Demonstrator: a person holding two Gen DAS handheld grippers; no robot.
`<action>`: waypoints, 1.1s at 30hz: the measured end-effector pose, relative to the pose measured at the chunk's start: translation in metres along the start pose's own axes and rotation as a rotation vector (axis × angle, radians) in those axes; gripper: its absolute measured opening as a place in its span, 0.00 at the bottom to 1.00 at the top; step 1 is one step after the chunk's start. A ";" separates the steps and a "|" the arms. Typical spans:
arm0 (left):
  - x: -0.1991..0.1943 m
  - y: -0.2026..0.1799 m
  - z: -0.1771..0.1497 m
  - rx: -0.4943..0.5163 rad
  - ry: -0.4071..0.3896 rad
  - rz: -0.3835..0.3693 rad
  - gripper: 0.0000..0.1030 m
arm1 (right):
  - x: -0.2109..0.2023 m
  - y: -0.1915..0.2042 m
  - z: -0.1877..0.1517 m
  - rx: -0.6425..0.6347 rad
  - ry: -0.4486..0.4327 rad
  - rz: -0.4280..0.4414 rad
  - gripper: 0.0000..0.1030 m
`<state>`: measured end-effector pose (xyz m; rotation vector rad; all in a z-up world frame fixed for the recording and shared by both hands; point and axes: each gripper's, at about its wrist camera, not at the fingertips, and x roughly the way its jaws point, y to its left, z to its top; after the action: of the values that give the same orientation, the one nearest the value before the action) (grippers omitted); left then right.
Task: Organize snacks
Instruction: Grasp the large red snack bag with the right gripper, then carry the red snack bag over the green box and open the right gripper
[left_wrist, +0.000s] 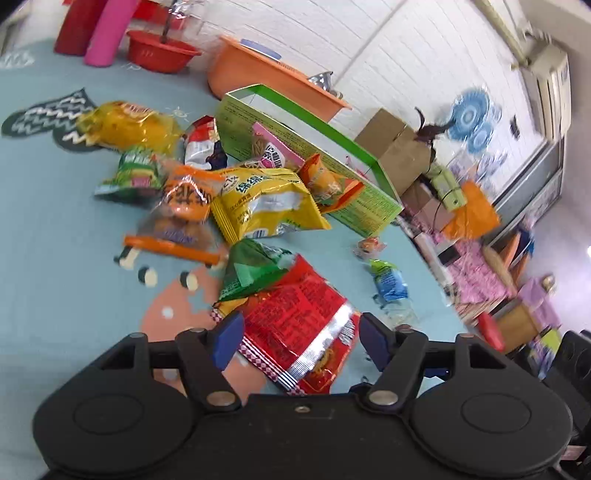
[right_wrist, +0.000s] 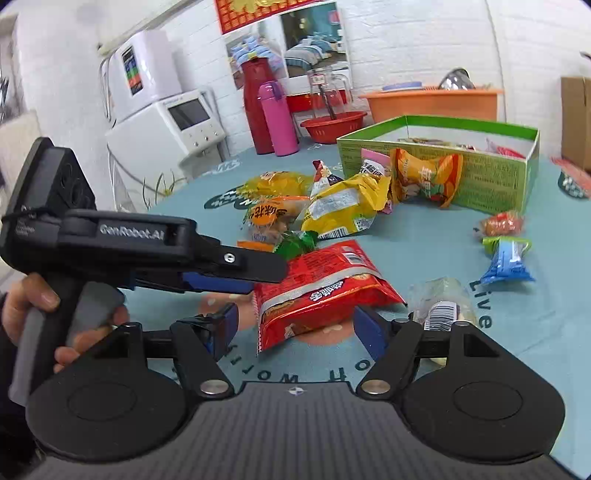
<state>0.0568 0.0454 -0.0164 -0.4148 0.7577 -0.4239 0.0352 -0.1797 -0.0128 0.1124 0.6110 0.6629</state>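
A red snack packet (left_wrist: 295, 328) (right_wrist: 317, 291) lies flat on the blue tablecloth. My left gripper (left_wrist: 301, 334) is open, its blue pads on either side of the packet without pressing it. In the right wrist view the left gripper (right_wrist: 258, 267) reaches in from the left, held by a hand. My right gripper (right_wrist: 297, 326) is open too, straddling the packet's near end. Behind lie a green packet (left_wrist: 255, 269), a yellow packet (right_wrist: 343, 206) and other snacks. An open green box (right_wrist: 480, 177) (left_wrist: 369, 210) holds some snacks.
A blue packet (right_wrist: 506, 258), a small orange one (right_wrist: 502, 223) and a clear wrapped one (right_wrist: 439, 306) lie to the right. At the back stand an orange basin (right_wrist: 432, 103), a red bowl (right_wrist: 332, 125), a pink flask (right_wrist: 277, 118) and a red flask (right_wrist: 253, 103). The table edge (left_wrist: 436, 273) drops off beyond the box.
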 end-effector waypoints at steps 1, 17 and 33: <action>0.003 -0.001 0.003 0.028 0.017 0.002 1.00 | 0.004 -0.003 0.002 0.026 0.007 0.005 1.00; 0.051 -0.021 0.032 0.210 0.120 -0.025 0.94 | 0.013 -0.023 0.000 0.112 0.001 -0.140 1.00; 0.054 -0.035 0.021 0.161 0.130 -0.013 0.65 | 0.023 -0.019 -0.001 0.036 -0.032 -0.201 0.80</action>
<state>0.0995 -0.0066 -0.0156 -0.2429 0.8402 -0.5237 0.0595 -0.1812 -0.0306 0.0932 0.5948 0.4556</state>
